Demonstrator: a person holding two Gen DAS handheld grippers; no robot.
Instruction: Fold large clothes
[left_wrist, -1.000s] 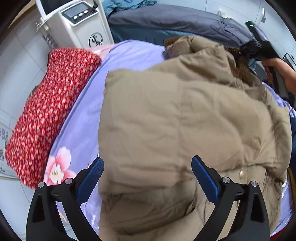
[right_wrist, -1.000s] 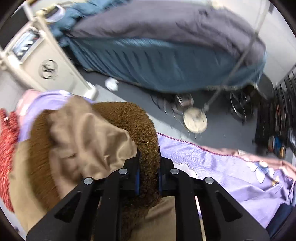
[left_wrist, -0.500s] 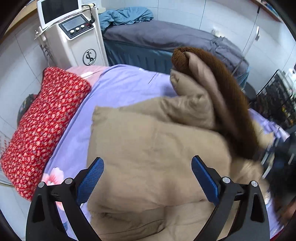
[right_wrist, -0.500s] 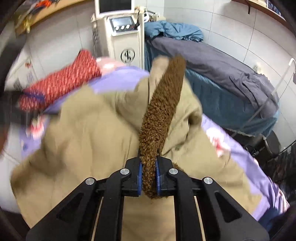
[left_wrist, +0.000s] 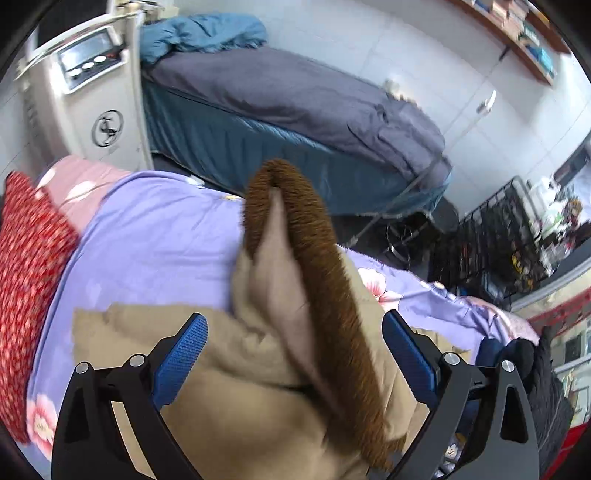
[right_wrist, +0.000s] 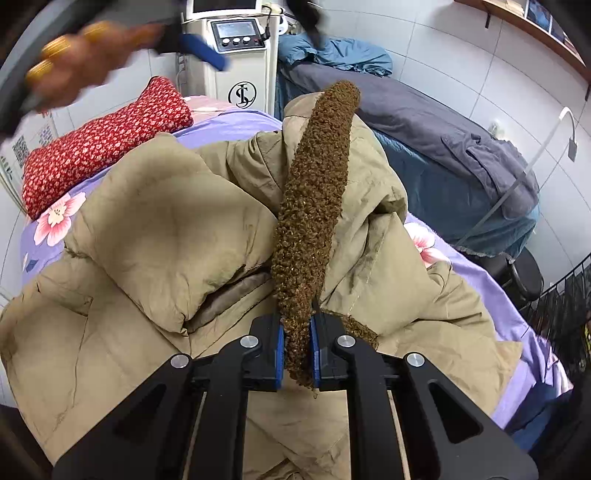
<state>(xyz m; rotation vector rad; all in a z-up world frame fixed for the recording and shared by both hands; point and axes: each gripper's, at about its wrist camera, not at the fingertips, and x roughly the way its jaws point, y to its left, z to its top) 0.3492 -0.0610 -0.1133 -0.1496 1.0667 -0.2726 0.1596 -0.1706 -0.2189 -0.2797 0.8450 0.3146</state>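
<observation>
A large tan padded coat (right_wrist: 166, 236) lies partly folded on a purple floral bedsheet (right_wrist: 55, 221). Its hood has a brown fleecy trim (right_wrist: 314, 206). My right gripper (right_wrist: 297, 354) is shut on the lower end of that trim and holds the hood up over the coat's body. In the left wrist view the coat (left_wrist: 229, 406) and raised trim (left_wrist: 321, 295) fill the middle. My left gripper (left_wrist: 291, 354) is open, its blue pads either side of the hood, gripping nothing. It also shows blurred at the top of the right wrist view (right_wrist: 199, 51).
A red patterned pillow (right_wrist: 103, 140) lies at the bed's left side. A white machine with a screen (right_wrist: 240, 55) stands behind it. A second bed with a grey cover (right_wrist: 424, 122) is beyond. A black wire rack (left_wrist: 498, 236) stands to the right.
My right gripper has pulled the hood by its trim back over the coat's body toward the near side. My left gripper has lifted and tilted up, staying open.
</observation>
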